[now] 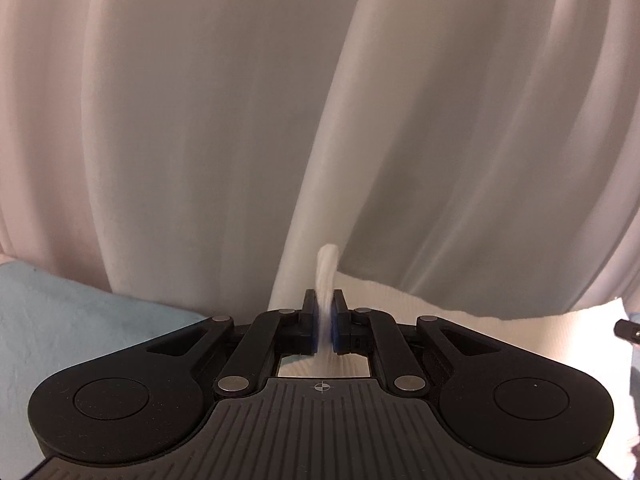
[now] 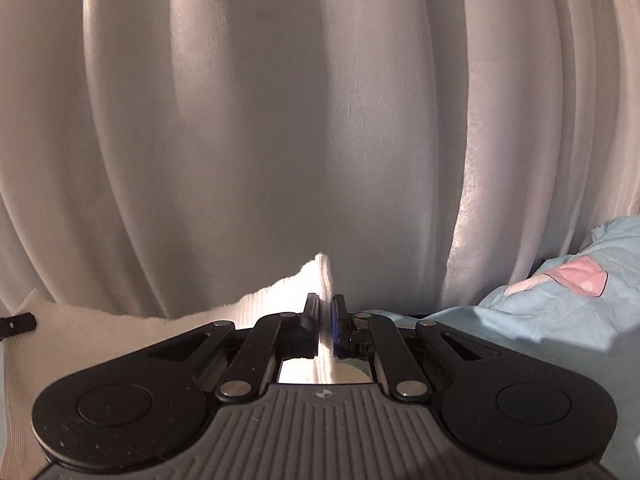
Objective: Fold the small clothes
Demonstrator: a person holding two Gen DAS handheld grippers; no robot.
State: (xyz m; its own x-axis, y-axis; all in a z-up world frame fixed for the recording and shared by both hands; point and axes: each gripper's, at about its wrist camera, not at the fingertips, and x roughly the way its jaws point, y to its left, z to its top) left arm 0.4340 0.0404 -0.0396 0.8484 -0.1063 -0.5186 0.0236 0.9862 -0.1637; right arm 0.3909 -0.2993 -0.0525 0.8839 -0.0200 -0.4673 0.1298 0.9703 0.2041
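Pale pleated curtain [image 1: 200, 120] fills the far field in both wrist views, hanging in long vertical folds. It bounds the workspace on the far side; judged room to swing cloth that way is limited, since the held edge already sits close in front of it.

Light blue bedsheet-like cloth surface [image 1: 80, 312] lies below, near left in the left view and at right in the right view [image 2: 540, 320], rumpled there with a pink printed patch [image 2: 580, 280]. This looks like the laying surface, and it appears free for setting the garment down.

White ribbed-knit small garment [image 1: 440, 312] is raised off the surface and spans between the two grippers, its top edge sagging slightly in the middle. Held this way, by two points along one edge, the rest can hang and be carried over as one flap; probably a fold in progress.

Left gripper [image 1: 325, 312] has its jaws clamped on a pinch of the white knit, a tuft poking out beyond the pads. Right gripper [image 2: 326, 314] is likewise closed on the garment's other corner [image 2: 320, 276], cloth running away to the left.

Each view catches the other gripper's black tip at frame edge [image 1: 628, 330], so the hands are well apart with the edge nearly taut.
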